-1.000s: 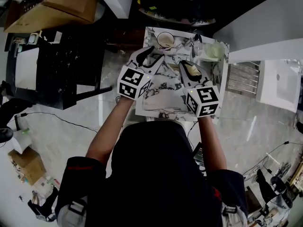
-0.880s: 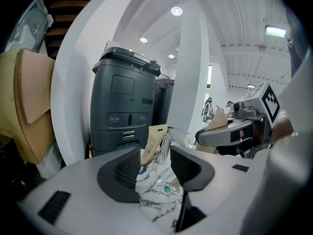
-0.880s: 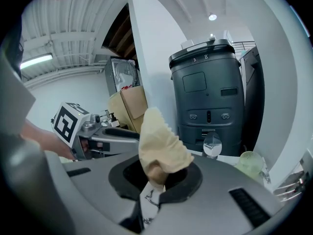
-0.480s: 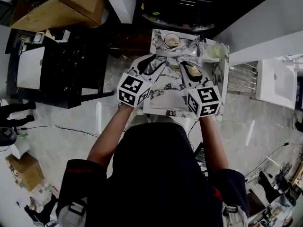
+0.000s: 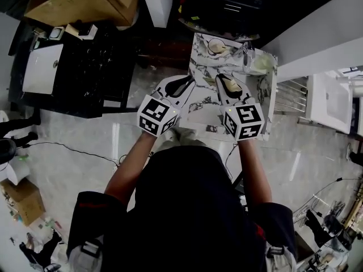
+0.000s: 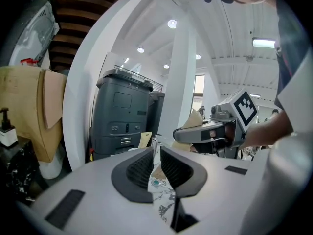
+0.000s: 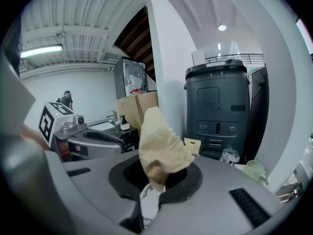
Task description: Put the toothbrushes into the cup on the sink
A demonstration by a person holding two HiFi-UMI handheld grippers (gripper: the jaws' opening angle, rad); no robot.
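Grip is confirmed on the right gripper [image 5: 225,79] only. Its jaws are clamped on a beige crumpled piece [image 7: 161,143], cloth or paper, which stands up out of the pads and droops over them. It is judged to be held raised so that it is carried clear of the marbled sink counter [image 5: 199,111] lying below both tools. The left gripper [image 5: 186,82] is found with its jaws just drawn in to a narrow slit. Nothing is caught between them and only the counter shows through the gap, so this tool is judged to be free for a pickup. The cup [image 5: 217,47] is located ahead of both grippers at the far edge of the counter, well apart from either set of jaws. Something pale is seen at its mouth, but whether it is a toothbrush cannot be told. Ahead and to the right of the right gripper a pale green container [image 5: 261,62] is noted. Count: two grippers, one cup, one beige piece, one green container. No toothbrush can be positively counted, on the counter or in either tool.
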